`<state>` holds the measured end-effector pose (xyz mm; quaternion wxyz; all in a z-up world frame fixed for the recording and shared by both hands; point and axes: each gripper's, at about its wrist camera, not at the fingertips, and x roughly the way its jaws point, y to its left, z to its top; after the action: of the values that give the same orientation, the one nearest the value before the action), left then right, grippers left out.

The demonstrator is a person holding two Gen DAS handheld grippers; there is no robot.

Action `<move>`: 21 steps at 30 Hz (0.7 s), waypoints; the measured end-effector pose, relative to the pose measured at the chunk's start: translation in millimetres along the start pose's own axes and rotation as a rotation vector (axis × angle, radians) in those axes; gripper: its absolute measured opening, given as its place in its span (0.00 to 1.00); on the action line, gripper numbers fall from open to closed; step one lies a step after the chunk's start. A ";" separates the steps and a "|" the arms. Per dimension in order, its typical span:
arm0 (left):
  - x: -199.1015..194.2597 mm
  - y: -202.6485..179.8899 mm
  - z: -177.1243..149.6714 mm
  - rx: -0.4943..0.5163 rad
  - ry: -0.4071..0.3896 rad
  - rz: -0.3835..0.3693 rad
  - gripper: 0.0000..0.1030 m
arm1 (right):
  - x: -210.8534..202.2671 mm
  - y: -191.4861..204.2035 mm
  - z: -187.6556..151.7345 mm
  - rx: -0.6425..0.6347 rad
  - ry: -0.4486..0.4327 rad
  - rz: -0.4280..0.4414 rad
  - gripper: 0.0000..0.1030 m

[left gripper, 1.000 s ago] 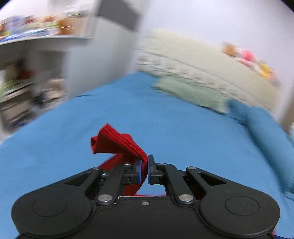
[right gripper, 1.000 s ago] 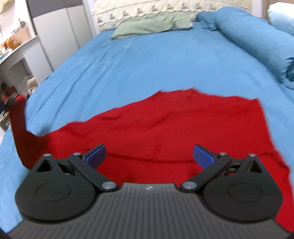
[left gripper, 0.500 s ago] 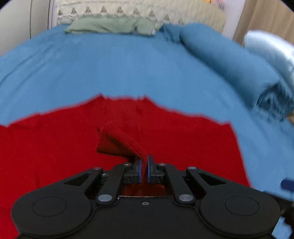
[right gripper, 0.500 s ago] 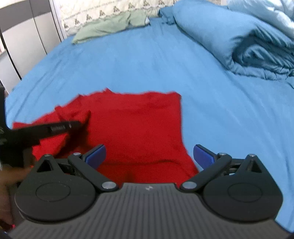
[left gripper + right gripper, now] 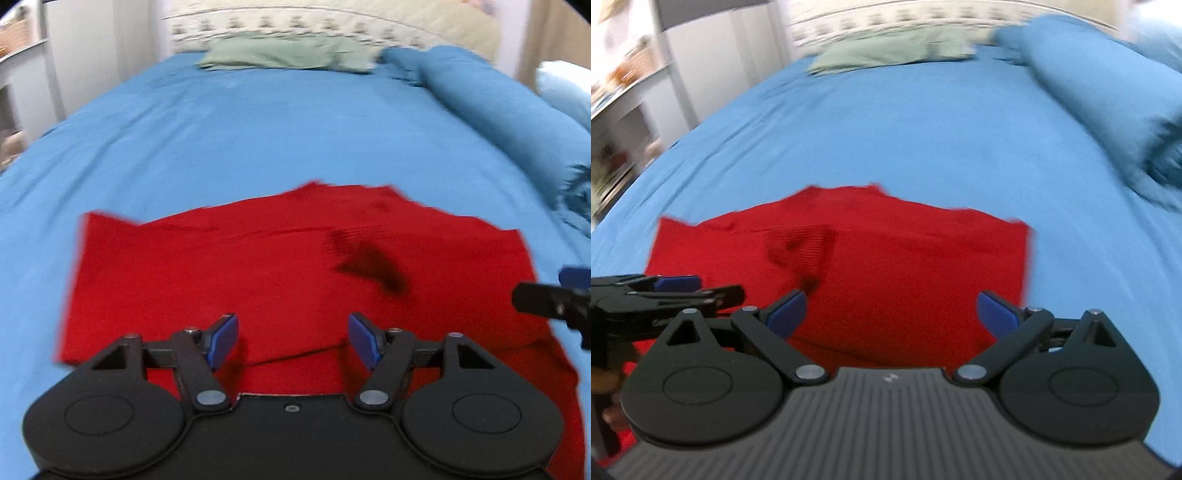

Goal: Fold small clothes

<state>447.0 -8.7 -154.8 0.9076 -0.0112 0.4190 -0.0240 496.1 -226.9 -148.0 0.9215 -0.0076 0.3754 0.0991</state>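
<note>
**Red garment down, both claws free**

Red garment [image 5: 280, 280] lies across the lower middle of the frame on the blue bed [image 5: 258, 129]. Next fold, I reckon: take matching edges, keep it flat. My left gripper [image 5: 293, 338] is spread, holding nothing; my right gripper [image 5: 890, 314] likewise, wider.

One red garment [image 5: 280, 280] lies on one blue bed sheet [image 5: 258, 133]; one green cloth [image 5: 288, 55] sits at the head; one rolled blue duvet [image 5: 495, 103] runs along the side; two grippers show, the left gripper [image 5: 293, 338] and the right gripper [image 5: 890, 314], each with two blue-padded fingers spread apart.
</note>
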 end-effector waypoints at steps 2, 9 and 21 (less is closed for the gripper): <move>-4.4 21.5 -3.4 -0.024 0.014 0.041 0.71 | 16.6 22.7 11.4 -0.091 0.018 0.035 1.00; -2.6 74.0 -8.7 -0.139 0.056 0.113 0.72 | 86.6 87.3 29.7 -0.420 0.076 0.061 0.75; -11.3 85.5 -12.2 -0.133 0.051 0.098 0.72 | 45.6 31.5 43.2 -0.111 -0.075 -0.118 0.20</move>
<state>433.3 77.3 -157.6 0.8941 -0.0505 0.4424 0.0484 551.8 -184.1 -146.7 0.9373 -0.0772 0.3335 0.0656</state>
